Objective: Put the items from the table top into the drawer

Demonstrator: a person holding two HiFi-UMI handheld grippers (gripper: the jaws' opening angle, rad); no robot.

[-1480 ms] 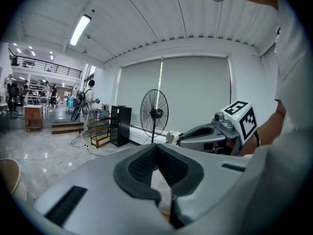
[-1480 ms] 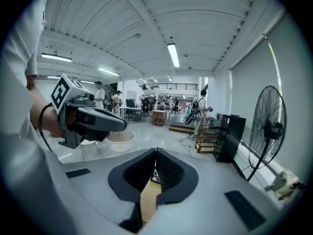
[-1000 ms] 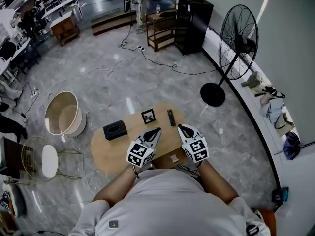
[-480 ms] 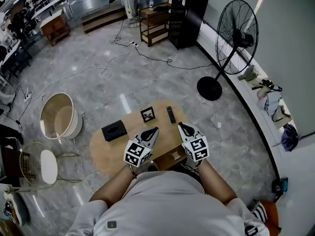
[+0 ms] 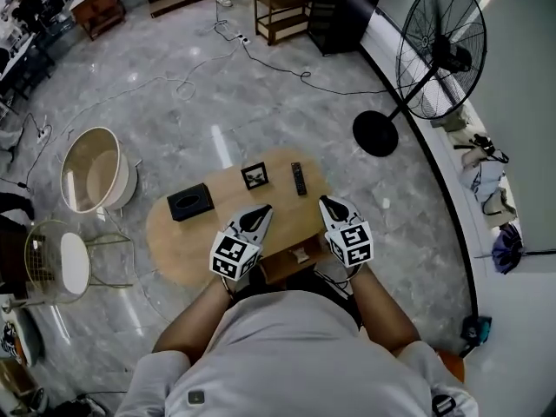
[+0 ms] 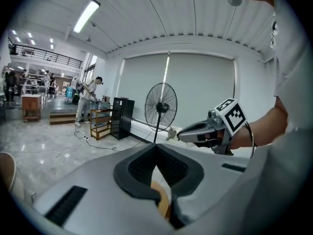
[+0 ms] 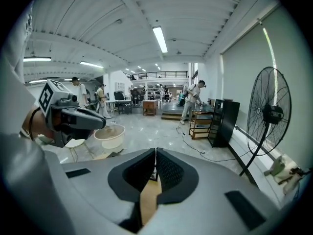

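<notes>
Left gripper [image 5: 263, 211], right gripper [image 5: 325, 202] — jaws closed, empty. Unopened, they could shove the slim black remote [image 5: 298, 178] ahead off the wooden tabletop [image 5: 178, 250].

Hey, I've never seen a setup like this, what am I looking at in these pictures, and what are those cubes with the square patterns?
No robot here: a person holds a two-jaw gripper in each hand, the left gripper and the right gripper. The patterned cubes are part of them. The overhead picture comes from a camera on the person's head, looking steeply down. The other two come from cameras riding on each gripper, looking along its jaws. On the wooden table lie a black box, a small frame and a remote. At the near edge a drawer seems to stand open. Both grippers' jaws are together, nothing held.
</notes>
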